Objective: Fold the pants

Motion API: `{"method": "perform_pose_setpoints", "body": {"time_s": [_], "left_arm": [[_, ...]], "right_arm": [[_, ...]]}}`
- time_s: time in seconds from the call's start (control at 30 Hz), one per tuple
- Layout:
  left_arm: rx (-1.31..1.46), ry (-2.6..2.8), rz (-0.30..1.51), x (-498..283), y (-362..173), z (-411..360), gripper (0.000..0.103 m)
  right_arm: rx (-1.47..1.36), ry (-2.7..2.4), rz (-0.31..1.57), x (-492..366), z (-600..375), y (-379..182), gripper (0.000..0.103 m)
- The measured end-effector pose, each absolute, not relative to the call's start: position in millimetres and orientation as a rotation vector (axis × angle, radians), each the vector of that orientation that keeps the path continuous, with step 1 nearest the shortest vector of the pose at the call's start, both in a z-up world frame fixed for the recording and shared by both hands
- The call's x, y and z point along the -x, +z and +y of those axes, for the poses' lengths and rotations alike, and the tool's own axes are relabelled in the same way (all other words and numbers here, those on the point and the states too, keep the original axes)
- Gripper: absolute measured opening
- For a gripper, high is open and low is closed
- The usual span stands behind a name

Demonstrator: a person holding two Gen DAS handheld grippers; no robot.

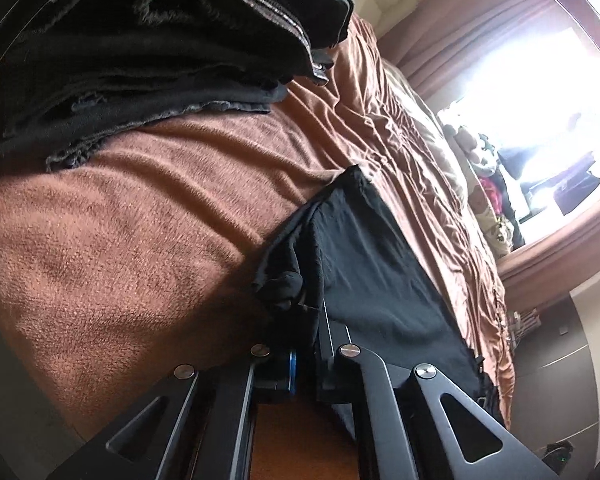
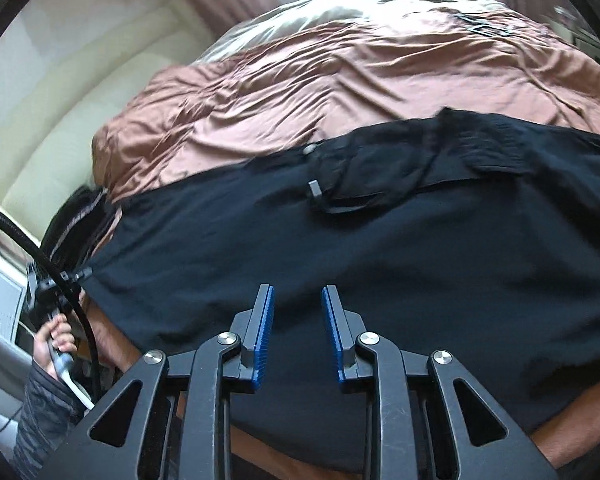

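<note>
- The black, thin soft-fabric pants (image 2: 340, 248) lie spread across the near part of the brown-blanketed bed (image 2: 300, 80).
- Left tongs (image 1: 300, 320) are clamped on a bunched edge; limp cloth will drape and sag.
- Right tongs (image 2: 298, 320) hover apart, empty; best hold looks like the opposite hem.

Lit by daylight from a window (image 1: 540, 92), blown out to plain white glare in the left wrist view. Strong barrel distortion in both views, with a dark round vignette at the corners. Bright sheen on the brown bedspread (image 2: 340, 68) in the right wrist view, with some smear along the upper edge of the black pants (image 2: 380, 240), whose folds stay hard to read. Deep shadow under the dark stacked clothes (image 1: 140, 52) in the left wrist view, and under the gripper frames at the bottom.
</note>
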State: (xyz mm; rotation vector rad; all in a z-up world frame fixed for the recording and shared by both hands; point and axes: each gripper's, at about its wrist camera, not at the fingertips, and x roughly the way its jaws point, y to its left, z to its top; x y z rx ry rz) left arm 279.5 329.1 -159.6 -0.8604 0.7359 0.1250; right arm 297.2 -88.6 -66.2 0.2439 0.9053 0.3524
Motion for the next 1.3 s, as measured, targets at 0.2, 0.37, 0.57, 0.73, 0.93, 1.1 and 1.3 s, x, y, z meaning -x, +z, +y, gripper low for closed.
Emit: {"method": "perform_pose_setpoints", "body": {"time_s": [0.2,0.37,0.57,0.73,0.93,1.1,1.3], "left_arm": [[0.868,0.107,0.731,-280.2,-152.7,329.8,0.005],[0.867,0.105,0.726,-282.4,-148.9,329.8,0.005],[0.866,0.117,0.737,-286.0,-148.8,331.8,0.005],[0.877,0.130,0.754,-289.2,-151.9,333.3,0.005],[0.882,0.135,0.757,-287.9,-152.9,333.8,0.005],[0.884,0.144,0.760,-286.2,-154.2,332.4,0.005],[0.901,0.149,0.774,-286.5,-158.6,332.5,0.005]], "right_arm": [[-0.198,0.389,0.968,-312.7,-54.7,-82.8,0.014],[-0.138,0.425,1.031,-318.4,-28.8,-98.7,0.010],[-0.136,0.420,1.122,-318.6,-25.5,-117.9,0.010],[-0.129,0.474,1.187,-318.5,-18.7,-114.8,0.010],[-0.151,0.425,1.125,-342.7,-32.5,-93.9,0.010],[-0.140,0.345,1.103,-374.2,-37.4,-94.1,0.010],[-0.137,0.284,1.113,-406.5,-31.5,-113.2,0.010]]}}
